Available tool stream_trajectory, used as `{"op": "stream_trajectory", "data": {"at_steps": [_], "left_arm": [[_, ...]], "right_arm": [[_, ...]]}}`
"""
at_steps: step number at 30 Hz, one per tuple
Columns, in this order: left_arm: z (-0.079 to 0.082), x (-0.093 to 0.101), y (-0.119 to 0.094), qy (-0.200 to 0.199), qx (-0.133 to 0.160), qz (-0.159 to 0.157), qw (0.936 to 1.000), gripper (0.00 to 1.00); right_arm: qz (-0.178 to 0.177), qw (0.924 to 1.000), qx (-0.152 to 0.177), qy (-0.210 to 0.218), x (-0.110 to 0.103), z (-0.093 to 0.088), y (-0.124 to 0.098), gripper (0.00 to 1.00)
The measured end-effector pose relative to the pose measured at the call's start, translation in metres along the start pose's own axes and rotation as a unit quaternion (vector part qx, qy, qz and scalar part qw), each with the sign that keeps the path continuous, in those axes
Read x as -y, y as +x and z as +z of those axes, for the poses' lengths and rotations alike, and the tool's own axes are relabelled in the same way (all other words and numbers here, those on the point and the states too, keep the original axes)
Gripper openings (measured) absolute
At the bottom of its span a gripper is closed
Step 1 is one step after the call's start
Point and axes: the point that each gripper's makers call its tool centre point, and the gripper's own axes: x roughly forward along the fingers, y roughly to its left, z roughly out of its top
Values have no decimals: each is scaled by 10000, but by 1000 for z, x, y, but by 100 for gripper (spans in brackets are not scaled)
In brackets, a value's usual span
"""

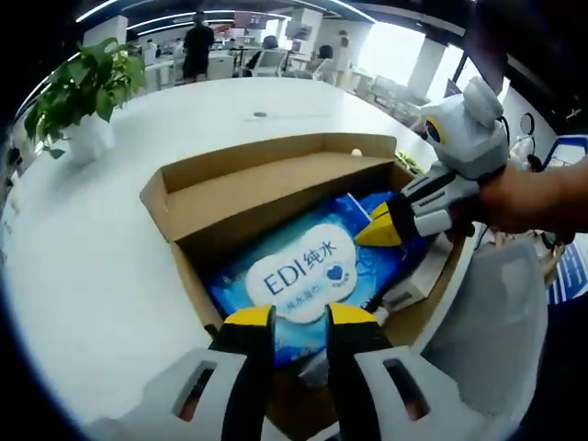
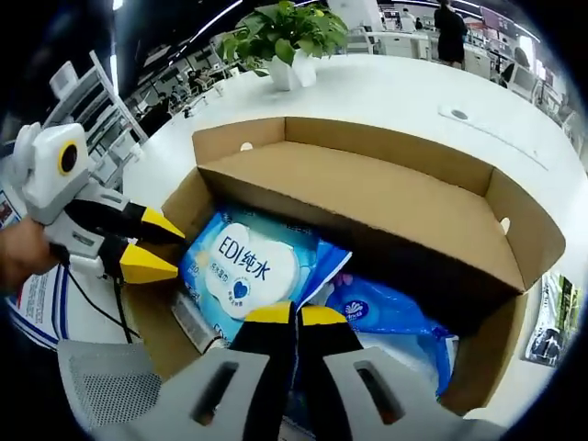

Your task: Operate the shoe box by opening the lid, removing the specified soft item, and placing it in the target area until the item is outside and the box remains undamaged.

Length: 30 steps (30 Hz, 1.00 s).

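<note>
My left gripper (image 1: 300,317): jaws slightly apart, tips poised over the near end of the wipes pack (image 1: 308,271), contact unclear. My right gripper (image 2: 296,317): jaws nearly together over the shoe box (image 2: 367,197), nothing visibly held. In the left gripper view, it reaches in from the right, a hand (image 1: 537,193) behind it. Pack lies flat inside the open box, label up, long axis along the box; its lower edge hidden by jaws. A second blue pack (image 2: 381,312) partly tucked under the folded lid. Box on white bench (image 1: 101,276); potted plant (image 1: 83,96) beyond.
</note>
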Motion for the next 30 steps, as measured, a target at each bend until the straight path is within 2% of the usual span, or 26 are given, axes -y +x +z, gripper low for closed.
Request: {"op": "stream_trajectory", "data": {"at_steps": [6, 9, 19, 24, 26, 30], "left_arm": [[-1, 1, 4, -9, -32, 6, 10000, 19], [-7, -5, 7, -12, -213, 140, 9997, 19], [-4, -10, 19, -5, -426, 211, 9989, 19], [-5, -8, 27, -42, -599, 163, 9981, 19], [-10, -4, 32, -76, -813, 60, 9966, 20], [-12, -8, 39, -50, -931, 166, 9955, 21]], "right_arm": [[4, 9999, 49, 112, 5, 2, -14, 0], [-56, 9999, 66, 80, 9, 1, -18, 0], [-203, 9997, 122, -81, 20, 0, -31, 0], [-218, 9997, 136, -44, 26, -2, -35, 0], [-221, 9996, 145, -45, 27, -2, -36, 0], [-219, 9997, 141, -12, 29, -5, -37, 0]]}}
